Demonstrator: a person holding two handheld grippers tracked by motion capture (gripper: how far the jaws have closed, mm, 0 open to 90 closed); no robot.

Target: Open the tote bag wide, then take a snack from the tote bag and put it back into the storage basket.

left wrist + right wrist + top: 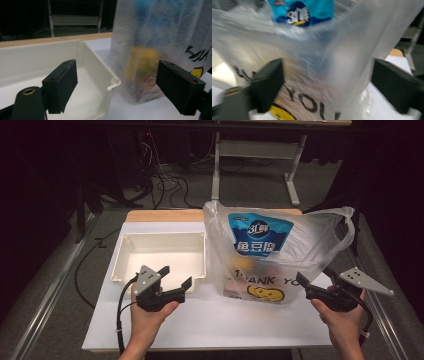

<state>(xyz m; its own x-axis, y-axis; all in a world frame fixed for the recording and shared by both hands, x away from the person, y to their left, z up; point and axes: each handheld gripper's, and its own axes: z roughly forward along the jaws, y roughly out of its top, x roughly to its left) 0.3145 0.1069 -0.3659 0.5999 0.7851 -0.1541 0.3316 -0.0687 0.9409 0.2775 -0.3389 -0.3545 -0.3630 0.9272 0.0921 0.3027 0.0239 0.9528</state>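
A clear plastic bag (300,245) printed with "THANK YOU" and a smiley stands on the table right of centre. Inside it is a blue packet (260,232), with yellow and orange items lower down (143,58). A white tray (162,236) sits empty to the bag's left. My left gripper (176,276) is open at the tray's near right corner (113,82), holding nothing. My right gripper (314,276) is open at the bag's lower right corner. In the right gripper view the bag (322,62) is close ahead between the spread jaws, and the pads do not press on it.
A white sheet (225,320) covers the tabletop, with a wooden edge (160,215) showing at the back. Behind the table stand a white desk frame (216,170) and loose cables (165,180) on the floor. A grey rail runs along each side of the table.
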